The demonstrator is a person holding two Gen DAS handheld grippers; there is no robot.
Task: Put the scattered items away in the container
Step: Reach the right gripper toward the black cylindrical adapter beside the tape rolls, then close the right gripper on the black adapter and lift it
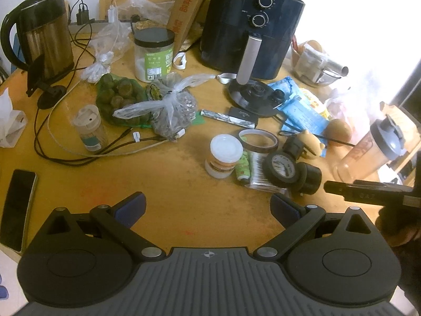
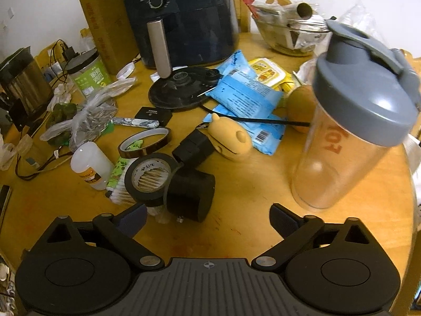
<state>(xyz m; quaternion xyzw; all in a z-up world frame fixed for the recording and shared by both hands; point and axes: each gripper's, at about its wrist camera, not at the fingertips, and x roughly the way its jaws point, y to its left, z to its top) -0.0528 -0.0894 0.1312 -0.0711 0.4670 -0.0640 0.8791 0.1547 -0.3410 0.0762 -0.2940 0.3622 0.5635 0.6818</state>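
Status: we judge the tidying not yet begun. Both claws hang over the round, yellow-brown wooden worktop [image 2: 250,184], empty, jaws spread wide; the left claw [image 1: 208,208] over bare wood, the right claw [image 2: 208,218] just short of the small clutter.

Container, our best guess: the clear glass bowl [image 2: 286,42] at the far edge, already holding papers and a metal tube. We cannot tell for certain that this is the one meant.

Items left loose, none in the bowl:
- Roll of black electrical tape [image 2: 148,180], matt, leaning on a black cylindrical plastic part [image 2: 190,197].
- Ring of amber translucent tape [image 2: 144,142], thin-walled, lying flat.
- Small white plastic jar with a lid [image 1: 223,156], upright in the left view.
- Soft-looking yellow animal figure [image 2: 231,139], rounded, beside crinkly blue foil packets [image 2: 244,97].
- Clear plastic shaker bottle with a grey lid [image 2: 355,110], standing well to the right.
- Knotted thin plastic bags [image 1: 163,105] with dark contents, further left.

Fixtures we would leave in place: dark blue air fryer [image 1: 250,23], steel kettle [image 1: 43,31].
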